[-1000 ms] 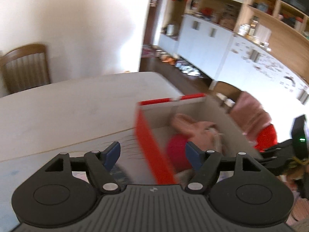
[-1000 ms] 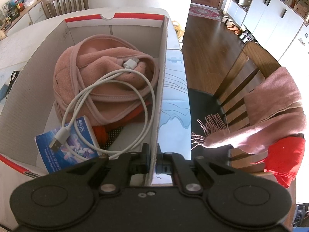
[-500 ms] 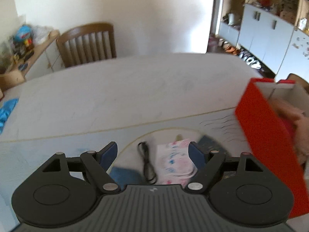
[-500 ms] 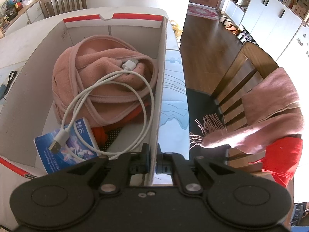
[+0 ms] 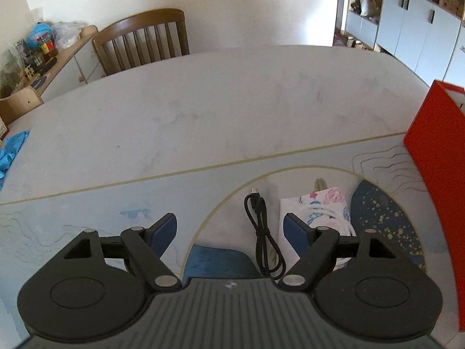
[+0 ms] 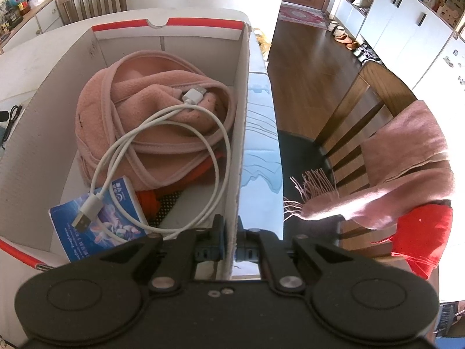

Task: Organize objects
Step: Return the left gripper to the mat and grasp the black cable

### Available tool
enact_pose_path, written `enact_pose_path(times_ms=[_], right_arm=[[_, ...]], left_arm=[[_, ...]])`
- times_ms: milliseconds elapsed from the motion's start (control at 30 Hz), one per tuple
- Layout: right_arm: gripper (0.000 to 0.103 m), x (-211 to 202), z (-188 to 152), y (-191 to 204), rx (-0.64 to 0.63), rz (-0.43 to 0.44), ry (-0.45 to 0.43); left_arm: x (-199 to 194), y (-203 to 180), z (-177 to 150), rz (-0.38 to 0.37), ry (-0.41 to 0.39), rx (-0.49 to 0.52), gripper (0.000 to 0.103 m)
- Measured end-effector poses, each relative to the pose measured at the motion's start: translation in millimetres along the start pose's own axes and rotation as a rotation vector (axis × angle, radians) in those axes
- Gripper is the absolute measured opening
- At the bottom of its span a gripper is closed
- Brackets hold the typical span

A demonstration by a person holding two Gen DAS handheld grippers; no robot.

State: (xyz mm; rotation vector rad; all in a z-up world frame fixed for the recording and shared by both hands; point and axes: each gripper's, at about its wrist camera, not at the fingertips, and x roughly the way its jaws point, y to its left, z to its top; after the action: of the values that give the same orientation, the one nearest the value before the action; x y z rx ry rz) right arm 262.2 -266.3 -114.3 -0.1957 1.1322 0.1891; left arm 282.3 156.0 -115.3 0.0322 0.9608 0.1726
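My left gripper point(image 5: 231, 228) is open and empty above the table mat. A black cable point(image 5: 263, 234) lies between its fingers, and a white patterned packet point(image 5: 319, 206) lies by the right finger. The red cardboard box point(image 5: 436, 160) stands at the right. My right gripper point(image 6: 229, 240) is shut on the box's right wall point(image 6: 242, 133). Inside the box lie a pink fleece cloth point(image 6: 151, 119), a white USB cable point(image 6: 162, 151) and a blue tissue pack point(image 6: 98, 221).
A wooden chair point(image 5: 142, 40) stands behind the table point(image 5: 203, 104). A blue cloth point(image 5: 11, 151) lies at the table's left edge. Another chair point(image 6: 375, 122) with a pink scarf point(image 6: 407, 160) stands right of the box. Cabinets point(image 6: 407, 29) line the far wall.
My left gripper has swung left, away from the box, and now faces the black cable and the patterned packet. My right gripper still holds the box wall.
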Motion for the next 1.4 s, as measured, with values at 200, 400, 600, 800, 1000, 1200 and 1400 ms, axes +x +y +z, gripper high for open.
enact_pose_path(times_ms=[200,400,600,800,1000,1200,1400], right_arm=[[0.005,0.0,0.7,1.7,0.000,-0.005,0.004],[0.005,-0.2,0.7,2.1,-0.002,-0.005,0.004],[0.006,-0.3,0.9,2.4,-0.004,-0.006,0.004],[0.006,-0.8,-0.2,0.3,-0.003,-0.006,0.004],[0.006,-1.4,-1.0,-0.6,-0.001,-0.006,0.002],[0.005,-1.6,-1.0,-0.5,-0.003,-0.007,0.002],[0.005,-2.8,-0.9,-1.0,-0.008,-0.005,-0.002]], left_arm=[[12.1,2.5,0.9,0.023,0.013,-0.002,0.080],[21.5,2.2,-3.2,0.009,0.031,-0.020,0.077],[25.0,-1.2,-5.0,-0.032,0.035,-0.031,0.056],[23.1,-5.4,-5.7,-0.079,0.030,-0.034,0.030],[20.8,-12.8,-6.0,-0.097,0.028,-0.001,0.012],[15.2,-7.9,-10.4,-0.092,0.031,-0.009,0.008],[-1.5,4.3,-20.4,-0.108,0.019,-0.058,0.007]])
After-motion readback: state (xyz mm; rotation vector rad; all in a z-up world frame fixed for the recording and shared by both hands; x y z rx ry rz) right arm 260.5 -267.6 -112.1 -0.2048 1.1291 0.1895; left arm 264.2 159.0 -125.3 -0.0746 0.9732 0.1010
